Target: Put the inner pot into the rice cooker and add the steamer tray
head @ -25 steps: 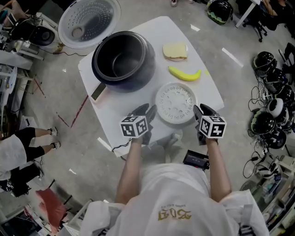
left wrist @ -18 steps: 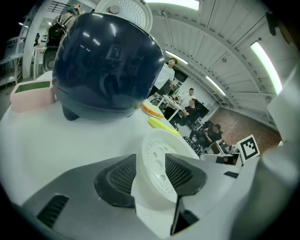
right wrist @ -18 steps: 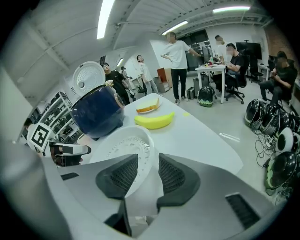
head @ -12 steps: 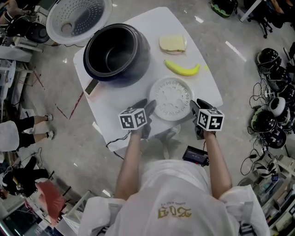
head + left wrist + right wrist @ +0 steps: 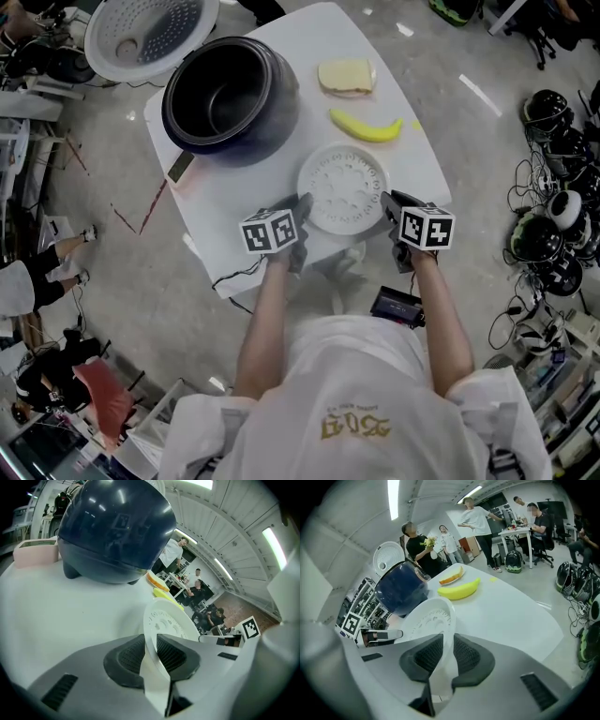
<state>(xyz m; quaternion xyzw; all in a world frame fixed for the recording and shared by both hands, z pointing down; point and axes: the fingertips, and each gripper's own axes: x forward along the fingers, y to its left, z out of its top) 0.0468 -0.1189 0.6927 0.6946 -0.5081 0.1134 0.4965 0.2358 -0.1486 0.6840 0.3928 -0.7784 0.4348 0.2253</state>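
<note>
The white, perforated steamer tray sits at the near edge of the white desk, caught between the two tools. The left hand-held gripper has just been closing, and its ribbed black pads now clench the tray's left rim. The right hand-held gripper has done the same on the opposite rim, so both are grasping the tray, one at each side.

Beyond the tray, towards the far left of the desk, stands the dark blue rice cooker with its white lid swung open behind it. A banana lies just beyond the tray on the right, and a slice of bread lies farther back, well apart from both tools.
</note>
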